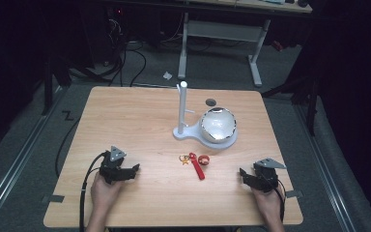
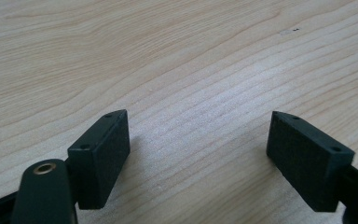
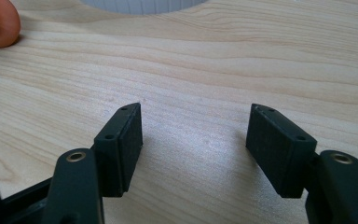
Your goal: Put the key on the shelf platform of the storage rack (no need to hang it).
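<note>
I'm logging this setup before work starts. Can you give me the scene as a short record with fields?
surface: wooden table
stand: white, upright post, bowl on its base
keychain: red strap with ring, table centre, untouched
left gripper: open, nothing between fingers
right gripper: open, nothing between fingers

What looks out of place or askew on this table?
Little stands out. The red keychain lies flat beside the white stand rather than hanging on it. Both grippers rest open and empty; nothing looks spilled or damaged.
</note>
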Demonstrator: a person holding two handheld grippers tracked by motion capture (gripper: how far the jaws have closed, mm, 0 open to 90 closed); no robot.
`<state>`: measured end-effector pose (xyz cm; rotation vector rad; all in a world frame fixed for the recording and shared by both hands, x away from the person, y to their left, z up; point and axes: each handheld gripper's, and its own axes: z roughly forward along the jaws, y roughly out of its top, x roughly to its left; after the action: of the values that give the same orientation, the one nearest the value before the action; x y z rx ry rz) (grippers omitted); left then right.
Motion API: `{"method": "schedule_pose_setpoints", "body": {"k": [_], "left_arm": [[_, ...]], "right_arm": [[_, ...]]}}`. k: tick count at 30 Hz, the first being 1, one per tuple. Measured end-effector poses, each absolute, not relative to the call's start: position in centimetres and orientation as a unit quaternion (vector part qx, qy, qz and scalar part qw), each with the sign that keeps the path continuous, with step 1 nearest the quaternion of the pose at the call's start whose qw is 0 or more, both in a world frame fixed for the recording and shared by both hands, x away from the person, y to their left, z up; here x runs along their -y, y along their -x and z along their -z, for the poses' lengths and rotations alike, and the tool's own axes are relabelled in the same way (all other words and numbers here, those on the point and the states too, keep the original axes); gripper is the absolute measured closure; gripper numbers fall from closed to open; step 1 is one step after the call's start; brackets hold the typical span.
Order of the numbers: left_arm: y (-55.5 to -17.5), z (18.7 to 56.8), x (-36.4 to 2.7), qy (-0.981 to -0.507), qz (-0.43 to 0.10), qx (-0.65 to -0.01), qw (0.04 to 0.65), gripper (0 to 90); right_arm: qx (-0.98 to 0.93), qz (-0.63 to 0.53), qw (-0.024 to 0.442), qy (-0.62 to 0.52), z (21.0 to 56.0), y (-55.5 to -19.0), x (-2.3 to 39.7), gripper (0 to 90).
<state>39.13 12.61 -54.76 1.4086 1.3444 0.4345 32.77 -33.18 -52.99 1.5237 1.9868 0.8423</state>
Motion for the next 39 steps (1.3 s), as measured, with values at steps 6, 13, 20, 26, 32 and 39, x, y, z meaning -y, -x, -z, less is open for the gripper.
{"method": "schedule_pose_setpoints", "body": {"k": [6, 13, 20, 26, 32, 39], "left_arm": [[-39.1, 54.8, -12.6, -0.593, -0.183, -0.566, 0.543, 21.6], [-39.1, 54.8, -12.6, -0.593, -0.183, -0.566, 0.543, 21.7], [-39.1, 54.8, -12.6, -0.593, -0.183, -0.566, 0.543, 21.7], [-39.1, 54.8, -12.6, -0.593, -0.183, -0.566, 0.543, 21.7], [-39.1, 54.8, -12.6, -0.593, -0.183, -0.566, 0.543, 21.7], [-39.1, 54.8, -12.6, -0.593, -0.183, -0.566, 0.542, 21.7]], "right_arm": [[-0.73, -0.306, 0.245, -0.56, 52.9, -32.8, 33.1, 34.6], [-0.734, -0.3, 0.238, -0.561, 52.7, -32.8, 33.1, 33.9], [-0.73, -0.323, 0.232, -0.556, 52.4, -32.3, 32.7, 35.5], [-0.74, -0.33, 0.237, -0.536, 51.7, -32.1, 31.4, 35.4], [-0.75, -0.341, 0.233, -0.517, 51.1, -32.0, 30.3, 35.5], [-0.76, -0.352, 0.227, -0.497, 50.4, -31.8, 29.0, 34.1]]}}
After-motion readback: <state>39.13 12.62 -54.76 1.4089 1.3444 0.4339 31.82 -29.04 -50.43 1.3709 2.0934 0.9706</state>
